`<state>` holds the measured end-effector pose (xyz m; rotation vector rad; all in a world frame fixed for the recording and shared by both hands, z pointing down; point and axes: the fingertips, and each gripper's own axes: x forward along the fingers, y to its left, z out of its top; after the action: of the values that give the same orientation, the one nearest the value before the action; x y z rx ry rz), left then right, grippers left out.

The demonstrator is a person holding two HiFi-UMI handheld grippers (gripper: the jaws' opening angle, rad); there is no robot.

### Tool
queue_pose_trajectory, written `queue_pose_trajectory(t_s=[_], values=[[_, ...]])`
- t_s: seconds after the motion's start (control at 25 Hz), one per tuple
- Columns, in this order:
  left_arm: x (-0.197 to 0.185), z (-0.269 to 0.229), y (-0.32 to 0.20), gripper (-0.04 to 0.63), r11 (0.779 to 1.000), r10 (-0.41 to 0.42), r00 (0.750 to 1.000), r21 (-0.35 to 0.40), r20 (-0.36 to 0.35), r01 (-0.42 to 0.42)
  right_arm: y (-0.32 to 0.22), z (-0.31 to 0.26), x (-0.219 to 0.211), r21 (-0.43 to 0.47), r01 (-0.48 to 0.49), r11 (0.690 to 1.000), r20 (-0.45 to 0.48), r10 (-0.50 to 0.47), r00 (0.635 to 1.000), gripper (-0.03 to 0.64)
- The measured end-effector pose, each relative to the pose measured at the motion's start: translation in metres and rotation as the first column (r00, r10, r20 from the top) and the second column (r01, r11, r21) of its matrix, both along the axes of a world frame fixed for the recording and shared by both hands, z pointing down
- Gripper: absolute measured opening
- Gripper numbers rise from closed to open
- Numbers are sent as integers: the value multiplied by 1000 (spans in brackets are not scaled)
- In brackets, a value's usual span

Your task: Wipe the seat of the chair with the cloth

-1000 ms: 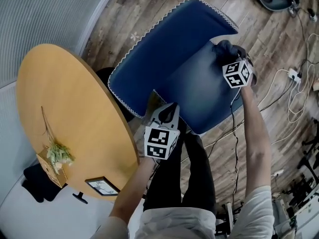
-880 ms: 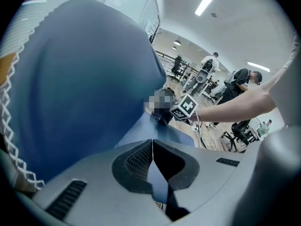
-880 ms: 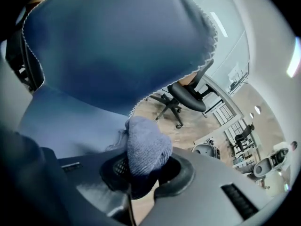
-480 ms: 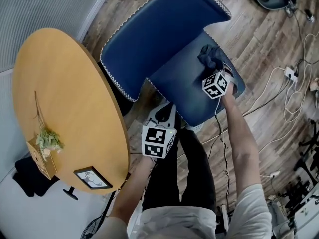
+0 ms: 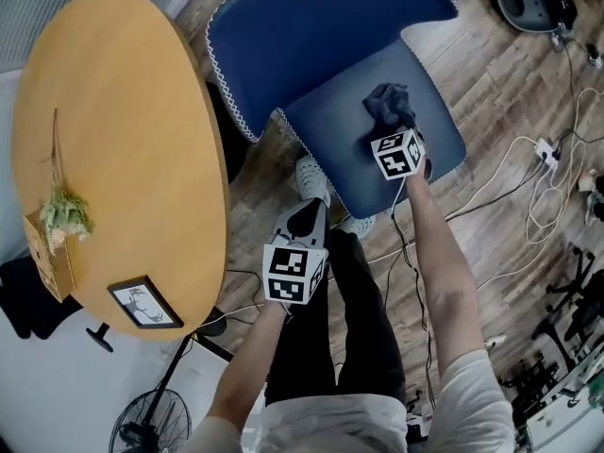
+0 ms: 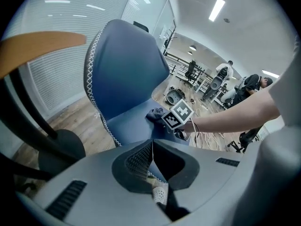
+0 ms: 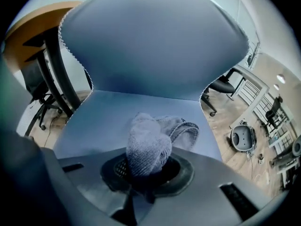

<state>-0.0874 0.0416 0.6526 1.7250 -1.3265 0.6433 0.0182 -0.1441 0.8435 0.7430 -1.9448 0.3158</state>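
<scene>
Cloth (image 5: 390, 102), dark grey-blue with a knitted look, sits bunched into a lump on the seat (image 5: 330, 144) of a blue chair. It lies right of the seat's middle, between the front edge and the backrest (image 5: 311, 36). The right gripper (image 5: 394, 125) is clamped on one end of it. In the right gripper view the cloth (image 7: 148, 147) bulges up out of the closed jaws, with a looser fold lying on the seat just beyond.

The left gripper (image 5: 314, 210) hangs in front of the seat's front edge, apart from the chair. Its jaws are pressed together with nothing between them. The person stands at the front of the chair, and a white shoe (image 5: 310, 173) shows just by the seat's front edge.

A round wooden table (image 5: 113, 140) stands just beside the chair on the left, carrying a small plant (image 5: 61, 213) and a picture frame (image 5: 143, 302). Cables (image 5: 552, 159) trail over the wooden floor to the right.

Several things could go wrong from here:
- Because the cloth is balled up, probably only a small patch touches the upholstery. Strokes could leave wide bands unwiped, especially on the seat's left half.
- Pressing harder to make up for that could bring the hard jaw tips onto the fabric.
- Drag against the seat could tug the cloth out of the grip.
- Nothing steadies the chair, so a firm push might shift it toward the table.
</scene>
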Motion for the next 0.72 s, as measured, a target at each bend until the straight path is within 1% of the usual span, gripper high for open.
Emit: queue_pose_trajectory(t_s=[0.08,0.2,0.36,0.44,0.56,0.72], values=[[2,0,14,28,1000,-5,1000,-8,-2,5,9,-1,-1,-13,-33,999,33,34,999,60],[-1,6,27,28,1000,1,1000,-16,2,-1,21,-2,-10,-22,-55,998,71,57,996,60],[-7,11,39,28,999,17,1000,-38,18,-16,52,-6,-29,-26,-36,999,105,39,994,60],[-7,7,43,28,999,24,1000,-32,16,-24,75,-7,-36,-48,-21,999,122,27,992,60],[-12,6,46,28,999,41,999,-31,34,-40,114,-8,-51,-76,7,997,151,5,989,60],[-19,8,46,28,999,40,998,-32,46,-39,158,-11,-60,-94,-2,996,199,21,980,60]])
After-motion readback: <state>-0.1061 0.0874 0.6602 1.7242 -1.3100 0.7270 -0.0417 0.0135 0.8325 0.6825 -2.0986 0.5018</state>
